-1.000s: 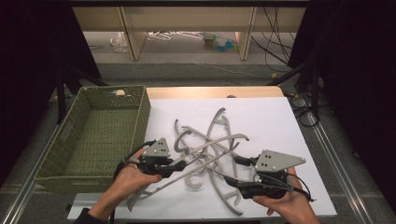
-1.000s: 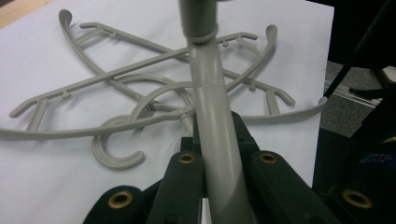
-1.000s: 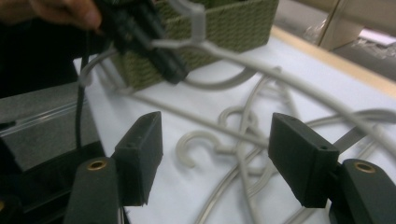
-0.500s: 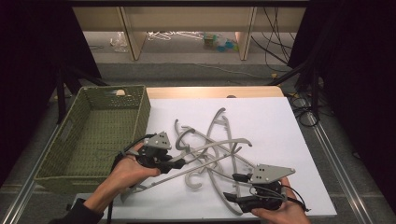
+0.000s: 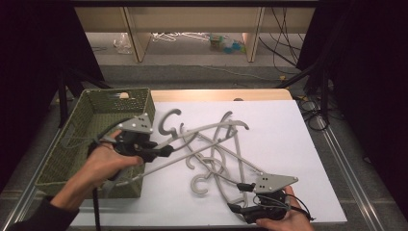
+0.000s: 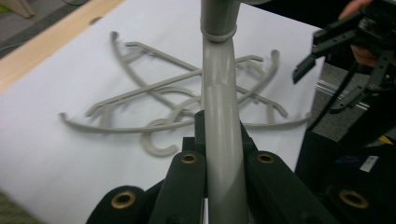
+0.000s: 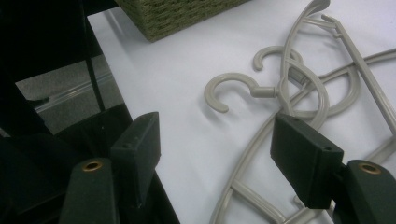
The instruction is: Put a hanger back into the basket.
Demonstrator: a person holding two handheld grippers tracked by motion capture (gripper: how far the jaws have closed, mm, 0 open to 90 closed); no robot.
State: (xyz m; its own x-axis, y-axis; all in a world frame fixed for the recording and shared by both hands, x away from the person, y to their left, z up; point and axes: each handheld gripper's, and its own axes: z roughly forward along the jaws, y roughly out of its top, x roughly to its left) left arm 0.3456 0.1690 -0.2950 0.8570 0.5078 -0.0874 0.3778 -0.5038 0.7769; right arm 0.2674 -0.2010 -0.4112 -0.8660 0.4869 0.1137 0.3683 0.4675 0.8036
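Observation:
Several grey plastic hangers (image 5: pixel 219 156) lie tangled on the white sheet (image 5: pixel 288 139). My left gripper (image 5: pixel 162 152) hangs above the sheet beside the green woven basket (image 5: pixel 150 109). It is shut on the arm of one grey hanger (image 6: pixel 219 116), which is lifted and slants across the pile. Low at the front right, my right gripper (image 5: pixel 237 197) is open, and its jaws have just been opening a little. In the right gripper view (image 7: pixel 219 140) a hanger arm (image 7: pixel 247 161) lies on the sheet under the gap, untouched by the pads.
The basket's corner (image 7: pixel 177 14) stands at the top of the right gripper view. The sheet's front edge runs just behind the right hand. Cables (image 5: pixel 312 113) trail off the table's right side. A wooden strip (image 5: pixel 216 94) borders the far edge.
The left gripper has risen and drawn left toward the basket, lifting its hanger off the pile. The right gripper has sunk toward the sheet's front edge.

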